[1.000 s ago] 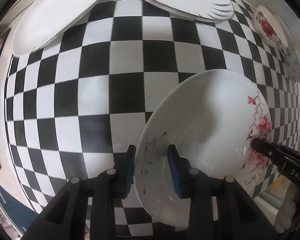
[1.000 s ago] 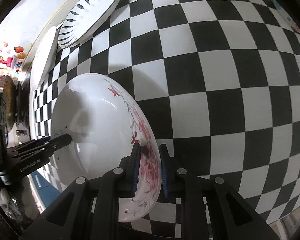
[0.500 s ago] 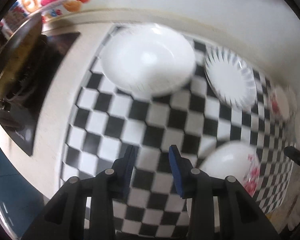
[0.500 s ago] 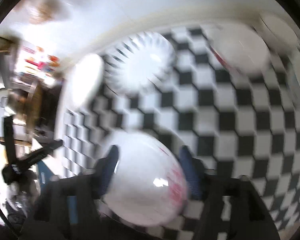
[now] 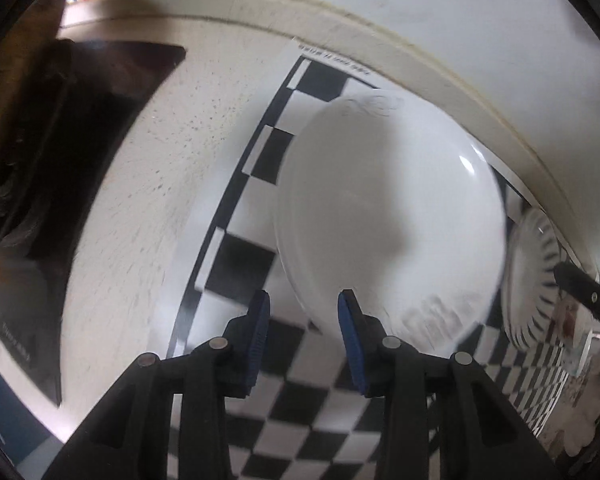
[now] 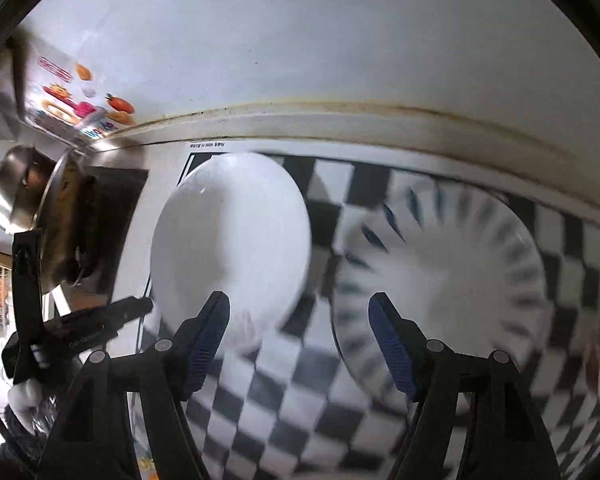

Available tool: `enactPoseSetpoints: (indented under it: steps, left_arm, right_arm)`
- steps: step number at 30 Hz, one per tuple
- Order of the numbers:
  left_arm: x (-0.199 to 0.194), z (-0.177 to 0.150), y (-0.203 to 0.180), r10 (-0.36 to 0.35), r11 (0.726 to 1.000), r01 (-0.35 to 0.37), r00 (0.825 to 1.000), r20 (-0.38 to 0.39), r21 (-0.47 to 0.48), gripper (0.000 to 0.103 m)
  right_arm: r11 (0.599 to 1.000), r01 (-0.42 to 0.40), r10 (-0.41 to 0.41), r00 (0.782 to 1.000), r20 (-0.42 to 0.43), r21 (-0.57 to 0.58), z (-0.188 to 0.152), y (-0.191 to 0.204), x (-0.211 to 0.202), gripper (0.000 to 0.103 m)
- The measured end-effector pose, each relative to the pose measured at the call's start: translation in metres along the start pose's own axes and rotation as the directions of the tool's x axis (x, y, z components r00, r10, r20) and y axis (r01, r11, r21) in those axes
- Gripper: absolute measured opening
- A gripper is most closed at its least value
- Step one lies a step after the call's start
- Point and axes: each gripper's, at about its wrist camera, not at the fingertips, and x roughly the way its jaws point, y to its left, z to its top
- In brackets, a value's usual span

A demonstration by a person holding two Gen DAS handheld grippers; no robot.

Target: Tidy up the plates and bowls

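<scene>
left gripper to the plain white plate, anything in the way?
Nothing visible. The left gripper is open and empty, and the plain white plate lies right ahead on the checkered mat. The blue-patterned plate sits off to the side, clear of the approach.

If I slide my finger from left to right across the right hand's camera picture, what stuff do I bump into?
Metal pot → left gripper → plain white plate → plate with dark blue rim strokes, all past the right gripper.
</scene>
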Motion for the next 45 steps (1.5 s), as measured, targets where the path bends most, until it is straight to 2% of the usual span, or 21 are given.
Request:
enactPoseSetpoints:
  steps: [4,9,14,15,16,17,19,26,33,45]
  left_arm:
    - [0.02,0.019,0.009,-0.035,0.999,0.034,0.999,-0.031,-0.029,0.033]
    - [0.03,0.032,0.003,-0.044,0.999,0.044,0.999,-0.031,0.014,0.033]
    - [0.039,0.038,0.003,-0.024,0.999,0.025,0.999,-0.032,0.041,0.033]
    - [0.039,0.039,0.003,-0.021,0.999,0.022,0.999,-0.032,0.049,0.032]
    - [0.039,0.039,0.003,-0.019,0.998,0.021,0.999,-0.028,0.061,0.032]
    - [0.04,0.041,0.0,-0.016,0.998,0.017,1.0,-0.021,0.065,0.032]
    - [0.04,0.041,0.0,-0.011,0.998,0.012,1.0,-0.013,0.061,0.032]
    - [0.031,0.037,0.006,-0.014,1.0,0.014,1.0,-0.013,0.015,0.032]
    - [0.016,0.031,0.006,0.008,1.0,-0.008,1.0,0.002,0.027,0.032]
    - [-0.029,0.009,-0.014,0.009,0.998,-0.011,0.999,0.037,0.06,0.032]
  right_arm:
    - [0.998,0.046,-0.048,0.998,-0.045,-0.052,0.034,0.012,0.035,0.073]
    - [0.993,0.081,-0.092,0.989,-0.12,-0.09,0.061,0.014,0.075,0.069]
    - [0.996,0.053,-0.067,0.975,-0.211,-0.074,0.07,0.01,0.105,0.055]
    - [0.996,0.046,-0.06,0.979,-0.195,-0.075,0.072,0.011,0.104,0.053]
    - [0.997,0.022,-0.036,0.978,-0.205,-0.071,0.074,0.012,0.105,0.041]
    - [0.998,0.007,-0.02,0.973,-0.229,-0.058,0.075,0.011,0.107,0.038]
    - [0.997,0.037,-0.053,0.973,-0.226,-0.073,0.074,0.014,0.106,0.028]
    - [0.998,-0.009,-0.006,0.973,-0.232,-0.067,0.061,0.005,0.103,0.024]
    - [0.999,-0.025,0.013,0.971,-0.239,-0.048,0.046,0.007,0.099,0.024]
    - [0.998,-0.048,0.041,0.982,-0.182,-0.036,0.014,0.008,0.042,0.022]
